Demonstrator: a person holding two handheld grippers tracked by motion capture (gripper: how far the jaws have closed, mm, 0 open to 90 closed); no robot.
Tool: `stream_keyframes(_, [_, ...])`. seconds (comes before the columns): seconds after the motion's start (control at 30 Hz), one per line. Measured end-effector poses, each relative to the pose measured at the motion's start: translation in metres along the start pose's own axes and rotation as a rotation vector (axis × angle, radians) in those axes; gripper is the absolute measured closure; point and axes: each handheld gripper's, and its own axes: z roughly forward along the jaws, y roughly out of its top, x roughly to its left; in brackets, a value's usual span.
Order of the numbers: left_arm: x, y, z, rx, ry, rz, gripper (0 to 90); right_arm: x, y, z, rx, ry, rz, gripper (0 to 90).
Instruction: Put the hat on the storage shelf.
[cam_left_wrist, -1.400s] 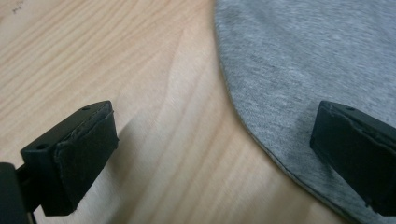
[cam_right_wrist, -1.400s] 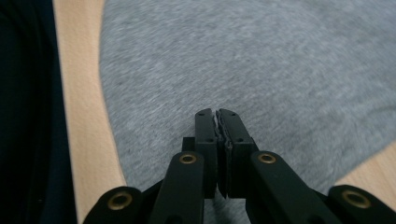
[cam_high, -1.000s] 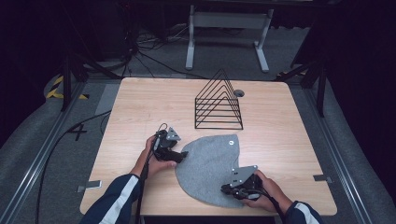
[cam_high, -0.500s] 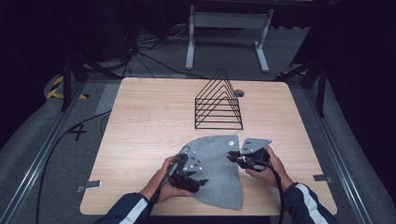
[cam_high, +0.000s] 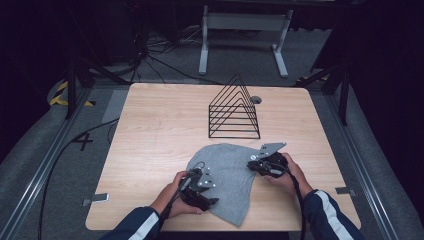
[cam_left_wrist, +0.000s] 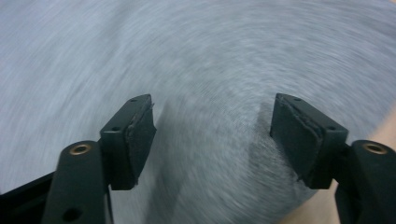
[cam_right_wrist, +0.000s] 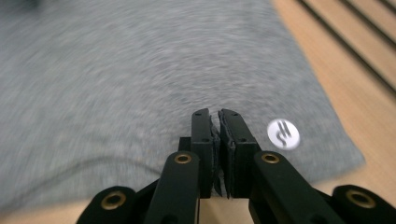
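Your gray hat (cam_high: 227, 172) lies flat on the tabletop (cam_high: 150, 130), near your edge, in front of the wire rack (cam_high: 235, 111). It looks only partly folded or smoothed. Your left claw (cam_left_wrist: 212, 135) stands wide over the cloth, holding nothing. Your right claw (cam_right_wrist: 215, 140) is closed; I cannot tell if cloth is pinched. The hat's long side runs from the rack toward you, narrow end nearest you.
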Motion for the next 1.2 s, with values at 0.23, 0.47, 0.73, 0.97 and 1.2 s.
stream_keyframes(0.23, [0.045,-0.025,-0.015,-0.003,0.092,-0.178,27.3,0.021,-0.013,-0.014,0.019,0.059,0.028,84.6])
stream_keyframes(0.47, [0.065,-0.026,-0.015,0.006,0.132,-0.202,24.4,0.048,-0.012,-0.019,0.051,0.108,0.001,84.4])
stream_keyframes(0.73, [0.079,-0.019,-0.008,-0.003,0.171,-0.243,24.4,0.066,-0.011,-0.019,0.048,0.159,-0.017,77.7])
stream_keyframes(0.97, [0.084,-0.015,-0.009,0.002,0.176,-0.269,27.5,0.041,-0.004,-0.032,-0.086,0.015,0.003,61.0])
stream_keyframes(1.2, [0.087,-0.009,-0.003,-0.002,0.173,-0.273,27.0,-0.009,0.006,-0.005,-0.044,-0.087,0.132,44.4])
